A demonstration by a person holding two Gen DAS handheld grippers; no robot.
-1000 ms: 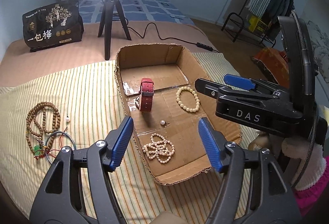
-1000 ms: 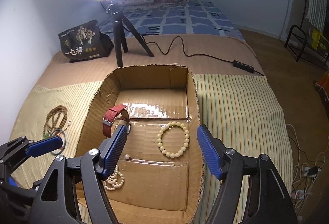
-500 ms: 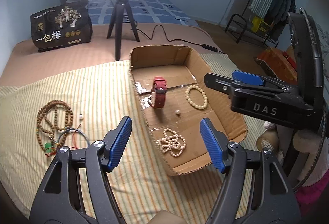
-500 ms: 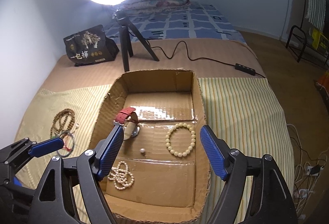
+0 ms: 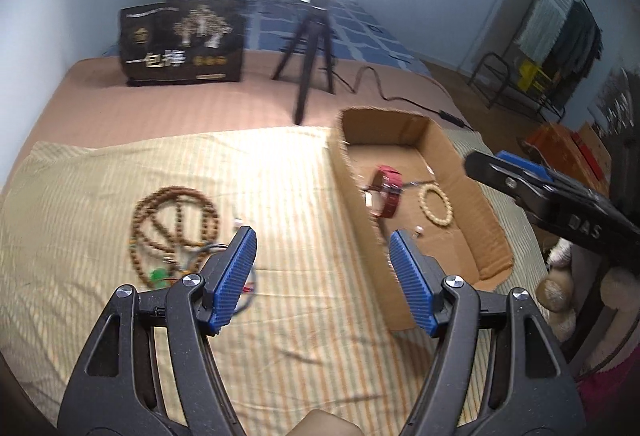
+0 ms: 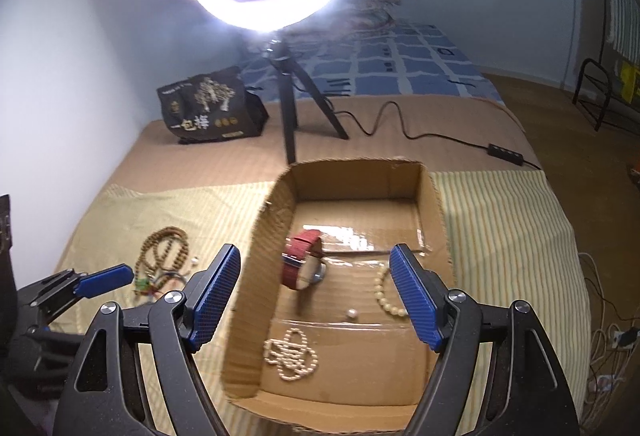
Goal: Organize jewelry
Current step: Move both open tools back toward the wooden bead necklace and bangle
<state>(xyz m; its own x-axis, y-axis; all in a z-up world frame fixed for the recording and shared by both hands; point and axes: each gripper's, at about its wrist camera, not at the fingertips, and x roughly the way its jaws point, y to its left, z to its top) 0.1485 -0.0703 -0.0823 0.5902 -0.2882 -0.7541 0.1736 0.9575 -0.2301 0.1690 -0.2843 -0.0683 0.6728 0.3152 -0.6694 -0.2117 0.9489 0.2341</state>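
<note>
A cardboard box (image 6: 256,256) lies on the striped cloth (image 5: 280,176). Inside are a red watch (image 6: 300,260), a cream bead bracelet (image 6: 386,300), a bunched pearl string (image 6: 292,354) and a loose pearl (image 6: 351,313). My right gripper (image 6: 316,254) hovers open above the box's near left wall, holding nothing. A brown bead necklace (image 5: 172,220) with a green pendant (image 5: 159,274) lies on the cloth left of the box, with a small pearl (image 5: 237,223) beside it. My left gripper (image 5: 320,240) is open and empty above the cloth, between necklace and box (image 5: 460,172).
A ring light on a black tripod (image 6: 288,108) stands behind the box, its cable (image 6: 400,124) trailing right. A black printed bag (image 5: 182,44) sits at the back left. A clothes rack (image 5: 520,76) and an orange box (image 5: 560,148) stand on the floor to the right.
My left gripper has swung left, off the box and over the cloth near the necklace. My right gripper has drawn back and up a little, its jaws slightly wider.
</note>
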